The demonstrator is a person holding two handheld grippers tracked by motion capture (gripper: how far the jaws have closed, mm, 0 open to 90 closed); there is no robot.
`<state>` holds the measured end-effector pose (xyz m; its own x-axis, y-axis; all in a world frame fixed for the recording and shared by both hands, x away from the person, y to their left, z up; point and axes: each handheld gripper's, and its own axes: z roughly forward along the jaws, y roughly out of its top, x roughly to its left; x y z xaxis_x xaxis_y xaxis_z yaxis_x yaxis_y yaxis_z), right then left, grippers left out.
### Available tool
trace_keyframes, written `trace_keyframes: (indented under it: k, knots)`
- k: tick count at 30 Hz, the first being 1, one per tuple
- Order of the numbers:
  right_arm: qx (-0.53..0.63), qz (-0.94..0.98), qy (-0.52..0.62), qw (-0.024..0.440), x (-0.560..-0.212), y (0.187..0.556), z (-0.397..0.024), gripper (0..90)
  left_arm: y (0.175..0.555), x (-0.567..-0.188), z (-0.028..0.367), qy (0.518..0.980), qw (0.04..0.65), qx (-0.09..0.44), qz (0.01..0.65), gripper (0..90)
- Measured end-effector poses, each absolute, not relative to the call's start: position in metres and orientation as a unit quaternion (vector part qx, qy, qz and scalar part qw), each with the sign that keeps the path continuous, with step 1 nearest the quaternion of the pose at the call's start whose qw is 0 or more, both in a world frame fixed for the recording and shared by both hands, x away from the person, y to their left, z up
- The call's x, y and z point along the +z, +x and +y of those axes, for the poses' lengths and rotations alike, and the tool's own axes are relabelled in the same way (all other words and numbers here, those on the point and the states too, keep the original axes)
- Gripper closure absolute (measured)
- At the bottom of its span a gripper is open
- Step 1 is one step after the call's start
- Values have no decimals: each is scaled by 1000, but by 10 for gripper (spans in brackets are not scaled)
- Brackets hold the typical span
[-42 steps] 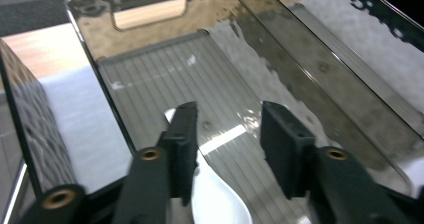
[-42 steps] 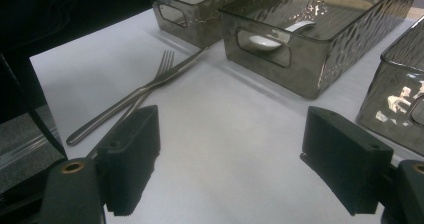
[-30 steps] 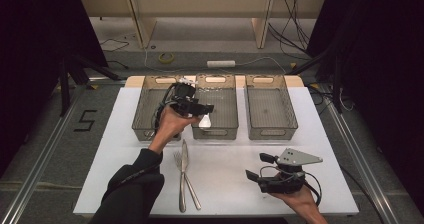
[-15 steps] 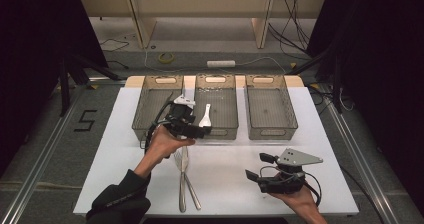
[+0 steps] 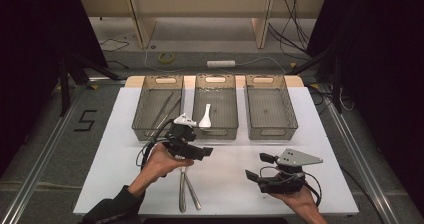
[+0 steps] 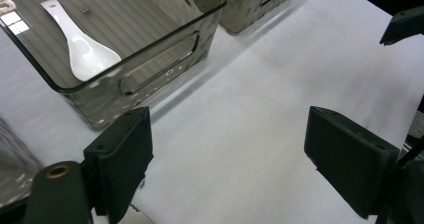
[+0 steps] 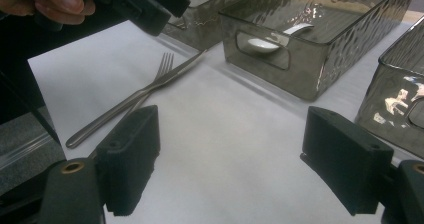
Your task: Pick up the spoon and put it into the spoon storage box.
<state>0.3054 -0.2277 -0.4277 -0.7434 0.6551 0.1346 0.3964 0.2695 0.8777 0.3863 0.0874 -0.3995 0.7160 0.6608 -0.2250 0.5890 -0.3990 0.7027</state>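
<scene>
Where tape marks the floor [image 5: 55, 129], it seemingly reads "5" [image 5: 85, 120].

A white table [image 5: 320, 134] stands on grey carpeted floor [image 5: 45, 134]. At twelve o'clock, pale wooden furniture legs [image 5: 262, 14] rise beyond a white power strip [image 5: 221, 63], a roll of tape [image 5: 166, 57] and loose cables [image 5: 295, 19]. Black curtains [image 5: 380, 59] hang at three and nine. A "5" [image 5: 85, 120] marks the floor at nine.

white spoon [image 6: 80, 44] in tray [image 6: 165, 66], fingers [image 6: 122, 159] parted

Left gripper [image 5: 200, 151] fingers just opening, right gripper [image 5: 257, 168] open
</scene>
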Motion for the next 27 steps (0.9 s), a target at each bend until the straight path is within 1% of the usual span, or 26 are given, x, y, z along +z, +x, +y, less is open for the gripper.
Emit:
trace_keyframes:
  k: [17,27]
  knots:
    - [504,784,341,128,-430,307,-232,238,365,-413,94,851,394,35,346,173]
    - [506,781,341,129,-429,306,-234,238,354,-423,92,863,374,35,338,173]
